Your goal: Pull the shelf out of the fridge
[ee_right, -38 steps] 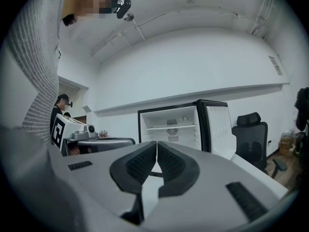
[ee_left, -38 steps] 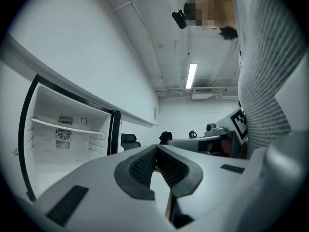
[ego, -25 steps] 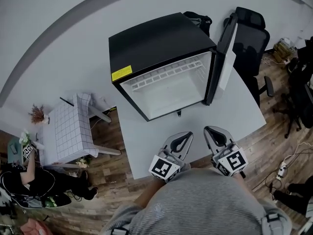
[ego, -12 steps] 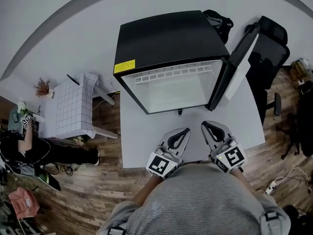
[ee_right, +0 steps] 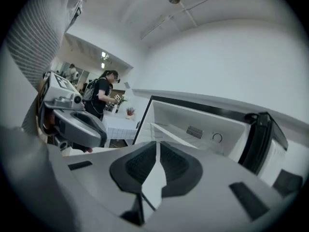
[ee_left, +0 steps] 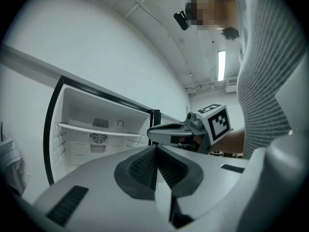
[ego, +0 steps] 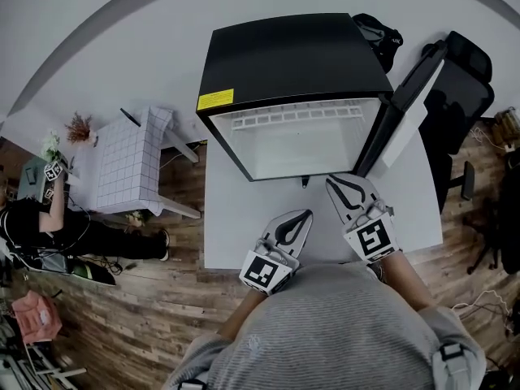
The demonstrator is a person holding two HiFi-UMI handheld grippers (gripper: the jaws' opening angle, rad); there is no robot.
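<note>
A black mini fridge [ego: 292, 59] stands open on the white table [ego: 231, 226], its white inside facing me. The white shelf [ee_left: 96, 129] lies across the inside about halfway up, and its edge [ee_right: 166, 132] also shows in the right gripper view. My left gripper [ego: 304, 214] is shut and empty, well short of the opening. My right gripper [ego: 331, 183] is also shut and empty, its tip close to the fridge's lower front edge. Each gripper's own view shows its pads pressed together: left gripper [ee_left: 155, 151], right gripper [ee_right: 158, 149].
The fridge door [ego: 410, 104] hangs open to the right. A black office chair [ego: 467, 88] stands behind it. A small table with a checked cloth [ego: 122, 169] is at the left, and a person [ego: 41, 218] sits beyond it. A dark bag [ego: 378, 31] lies behind the fridge.
My right gripper has moved forward to the fridge's lower front edge. The left gripper has stayed about where it was. The head camera has shifted, so the fridge sits more centred.
</note>
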